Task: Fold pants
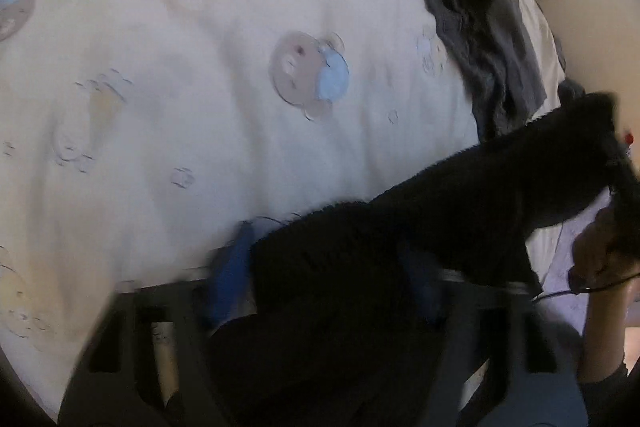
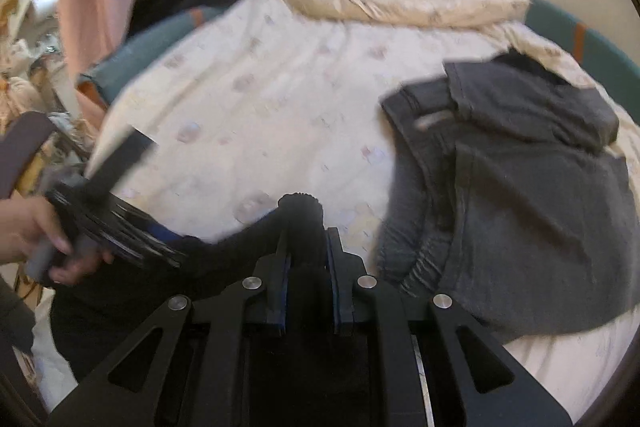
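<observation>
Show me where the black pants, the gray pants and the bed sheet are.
black pants point(image 1: 460, 203): left wrist view, stretched middle of the fabric.
gray pants point(image 2: 532, 187): right wrist view, flat middle of the pile.
bed sheet point(image 1: 180, 75): left wrist view, bare printed area.

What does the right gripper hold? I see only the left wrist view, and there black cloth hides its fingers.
Observer: The right gripper is shut on a bunch of the black pants; the cloth sticks up between its fingers.
Operator: Where is the waistband of the grey garment?
Observer: The grey pants lie crumpled, with the gathered waistband on the near side, just right of that gripper.
Operator: What lies at the far edge of the bed?
Observer: A beige fringed blanket runs along it, below the wall.
</observation>
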Available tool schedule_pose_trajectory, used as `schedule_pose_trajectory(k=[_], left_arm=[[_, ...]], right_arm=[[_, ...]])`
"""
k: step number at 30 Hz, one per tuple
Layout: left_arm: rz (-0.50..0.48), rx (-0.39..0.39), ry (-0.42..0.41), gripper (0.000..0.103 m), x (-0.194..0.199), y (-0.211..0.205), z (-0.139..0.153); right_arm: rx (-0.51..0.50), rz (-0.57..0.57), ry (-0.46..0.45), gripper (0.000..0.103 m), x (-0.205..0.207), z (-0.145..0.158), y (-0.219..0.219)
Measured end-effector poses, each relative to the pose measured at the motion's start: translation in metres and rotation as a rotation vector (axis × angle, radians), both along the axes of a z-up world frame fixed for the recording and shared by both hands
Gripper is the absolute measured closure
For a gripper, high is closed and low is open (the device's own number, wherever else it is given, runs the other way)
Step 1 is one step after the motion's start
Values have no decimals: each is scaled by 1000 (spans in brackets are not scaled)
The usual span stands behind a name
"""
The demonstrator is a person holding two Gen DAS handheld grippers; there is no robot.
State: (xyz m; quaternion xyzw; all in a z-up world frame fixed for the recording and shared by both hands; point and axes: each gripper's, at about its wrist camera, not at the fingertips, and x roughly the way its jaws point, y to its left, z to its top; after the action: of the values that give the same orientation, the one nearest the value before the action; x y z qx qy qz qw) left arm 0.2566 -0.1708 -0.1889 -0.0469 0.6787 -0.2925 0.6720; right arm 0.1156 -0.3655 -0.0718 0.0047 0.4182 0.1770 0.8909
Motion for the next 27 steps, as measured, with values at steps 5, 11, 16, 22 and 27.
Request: schedule_pose_trajectory(k=[5,11,16,22,27], left_arm=[[-16,-28,-200,87,-16,15,45],[9,-95,-474,89,-31,81,146],[94,11,-580,89,-7,125,175],[251,253,-597,84,78,155,133],[343,405,-456,67,104,168,81]], right_arm=[[22,9,-56,89,-10,16,3],[126,-10,-19,89,21,32,17],[44,32,-47,88,91,42,77],[-104,15,24,72,199,2,141],[-150,-98,135,25,225,-31,147]])
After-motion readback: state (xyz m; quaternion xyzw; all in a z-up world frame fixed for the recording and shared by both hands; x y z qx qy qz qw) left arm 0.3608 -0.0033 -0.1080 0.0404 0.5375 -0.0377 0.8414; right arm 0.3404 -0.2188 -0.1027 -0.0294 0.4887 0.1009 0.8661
